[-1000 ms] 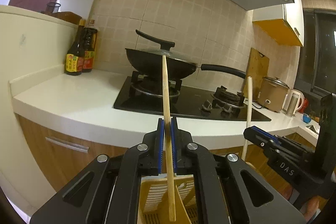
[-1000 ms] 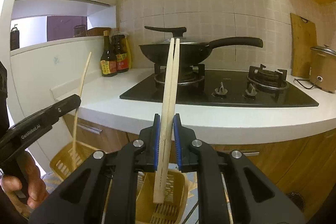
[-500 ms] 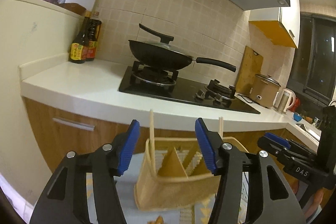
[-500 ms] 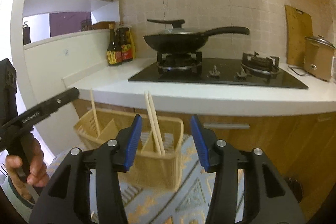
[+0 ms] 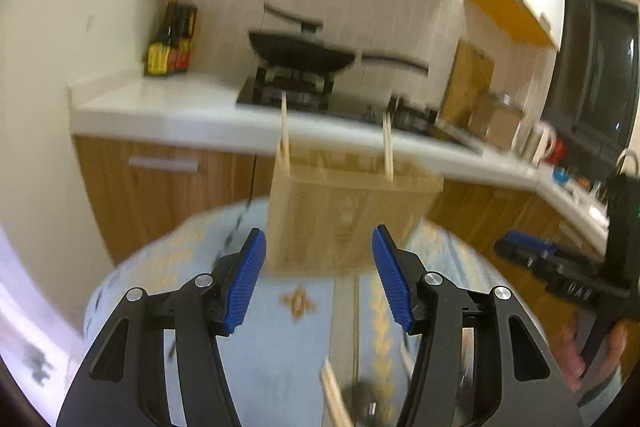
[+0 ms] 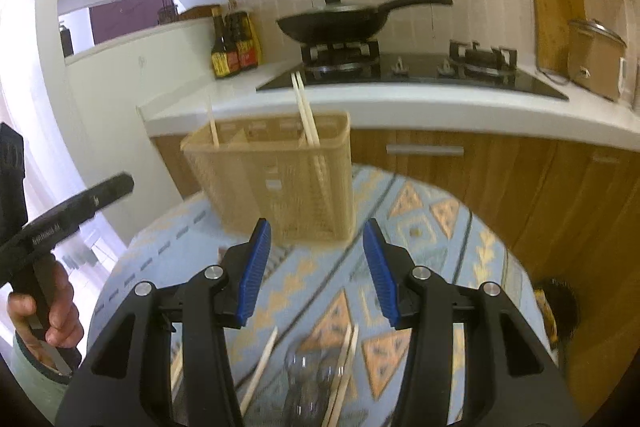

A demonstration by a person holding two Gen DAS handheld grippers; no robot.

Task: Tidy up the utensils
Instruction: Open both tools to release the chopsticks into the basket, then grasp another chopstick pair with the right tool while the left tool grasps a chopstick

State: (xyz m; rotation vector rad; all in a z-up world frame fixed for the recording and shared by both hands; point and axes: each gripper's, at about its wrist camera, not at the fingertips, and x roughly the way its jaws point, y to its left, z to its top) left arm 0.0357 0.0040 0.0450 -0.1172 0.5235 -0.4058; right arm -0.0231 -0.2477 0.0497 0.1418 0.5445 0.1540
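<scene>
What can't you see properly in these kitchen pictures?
- Left wrist view: all smeared by motion, so the basket walls and bottle labels can't be read.
- Right wrist view: the loose chopsticks on the tablecloth run off the bottom edge, partly behind the right gripper; their count is unclear.
- Right wrist view: the basket's floor is hidden by its own mesh.
- Left wrist view: the glass thing under the left gripper is cut off.

A tan perforated utensil basket [image 6: 280,179] with inner dividers stood upright on the patterned cloth. A pair of chopsticks [image 6: 306,111] leaned in its right compartment and a single chopstick [image 6: 213,129] stood at its left end, all poking above the rim. More loose chopsticks [image 6: 260,367] lay flat on the cloth nearer the camera.
</scene>
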